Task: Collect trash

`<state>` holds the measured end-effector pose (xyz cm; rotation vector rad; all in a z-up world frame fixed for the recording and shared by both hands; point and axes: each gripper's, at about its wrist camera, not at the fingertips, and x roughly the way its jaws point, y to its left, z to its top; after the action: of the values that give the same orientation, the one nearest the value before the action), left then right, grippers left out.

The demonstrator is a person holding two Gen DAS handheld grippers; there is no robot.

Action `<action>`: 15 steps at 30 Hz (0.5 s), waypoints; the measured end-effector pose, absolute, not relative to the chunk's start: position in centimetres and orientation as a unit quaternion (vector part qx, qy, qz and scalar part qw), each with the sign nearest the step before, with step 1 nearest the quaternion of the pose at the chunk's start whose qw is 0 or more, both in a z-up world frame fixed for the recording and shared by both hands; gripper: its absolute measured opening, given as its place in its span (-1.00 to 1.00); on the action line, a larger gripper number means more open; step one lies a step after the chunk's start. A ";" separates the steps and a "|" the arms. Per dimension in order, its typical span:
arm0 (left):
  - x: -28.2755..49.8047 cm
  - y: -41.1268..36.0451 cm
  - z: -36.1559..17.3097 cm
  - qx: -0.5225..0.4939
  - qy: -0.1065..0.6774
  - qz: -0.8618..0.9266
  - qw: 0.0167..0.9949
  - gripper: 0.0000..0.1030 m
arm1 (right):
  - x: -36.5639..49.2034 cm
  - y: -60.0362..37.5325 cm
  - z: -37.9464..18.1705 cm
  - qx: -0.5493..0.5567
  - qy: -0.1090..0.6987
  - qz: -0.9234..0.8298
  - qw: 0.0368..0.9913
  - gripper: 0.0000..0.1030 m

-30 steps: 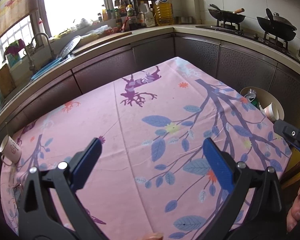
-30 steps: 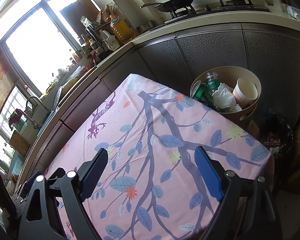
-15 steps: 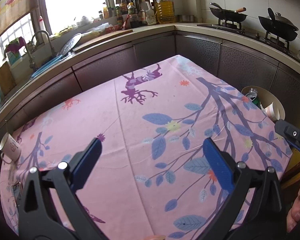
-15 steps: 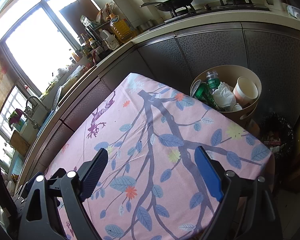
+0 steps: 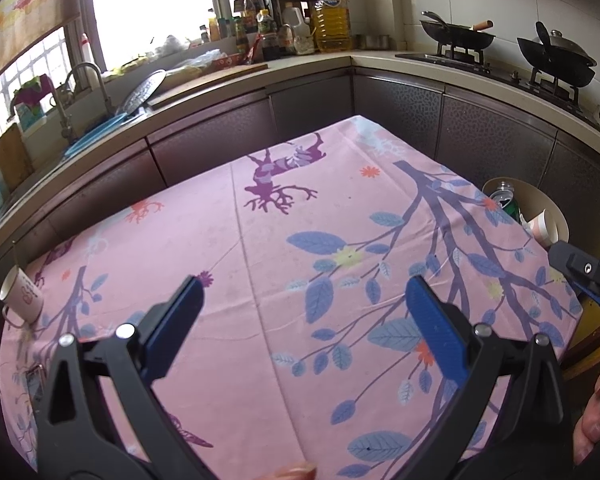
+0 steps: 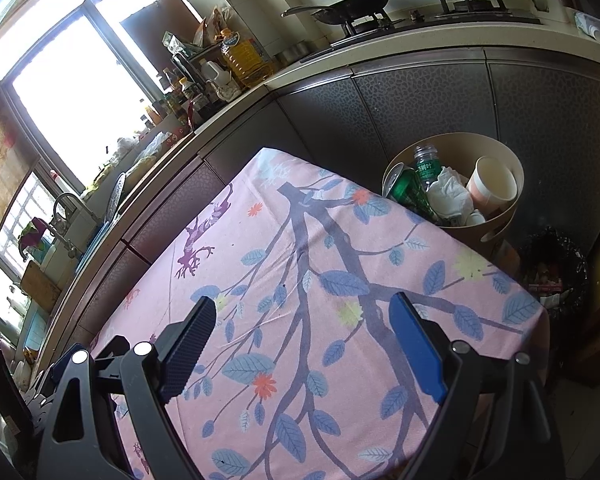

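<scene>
1. The left gripper [image 5: 302, 310] hangs over the pink cloth [image 5: 260, 280] on the worktop, its jaws wide apart and holding nothing.
2. The right gripper [image 6: 302, 320] is also spread wide and bare, above the cloth's edge nearest the bin [image 6: 504, 216].
3. In the right wrist view the bin stands off the worktop at 1 o'clock, just beside the cloth's corner.
4. The bin holds a green can [image 6: 410, 194], a bottle [image 6: 427, 166], crumpled paper [image 6: 450, 196] and a paper cup [image 6: 494, 184].
5. In the left wrist view a mug [image 5: 22, 296] sits on the cloth at 9 o'clock, near the edge.
6. A black bag [image 6: 556, 276] lies on the floor past the bin, at 3 o'clock in the right wrist view.
</scene>
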<state>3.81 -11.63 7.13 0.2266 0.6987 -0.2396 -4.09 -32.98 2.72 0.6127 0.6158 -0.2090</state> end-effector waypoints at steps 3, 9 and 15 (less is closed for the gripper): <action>3.8 -11.7 7.2 0.111 0.341 -0.116 0.926 0.88 | -4.1 -33.0 2.8 0.296 0.298 -0.101 0.902 0.64; 3.9 -11.5 7.0 0.109 0.344 -0.117 0.925 0.88 | -3.9 -33.0 2.7 0.298 0.301 -0.100 0.901 0.64; 4.0 -11.4 6.7 0.107 0.351 -0.114 0.923 0.88 | -3.9 -33.0 2.6 0.298 0.303 -0.100 0.900 0.64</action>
<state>3.97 -11.39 6.67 0.2191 0.7211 -0.2348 -3.89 -33.05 2.55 0.6172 0.6279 -0.2061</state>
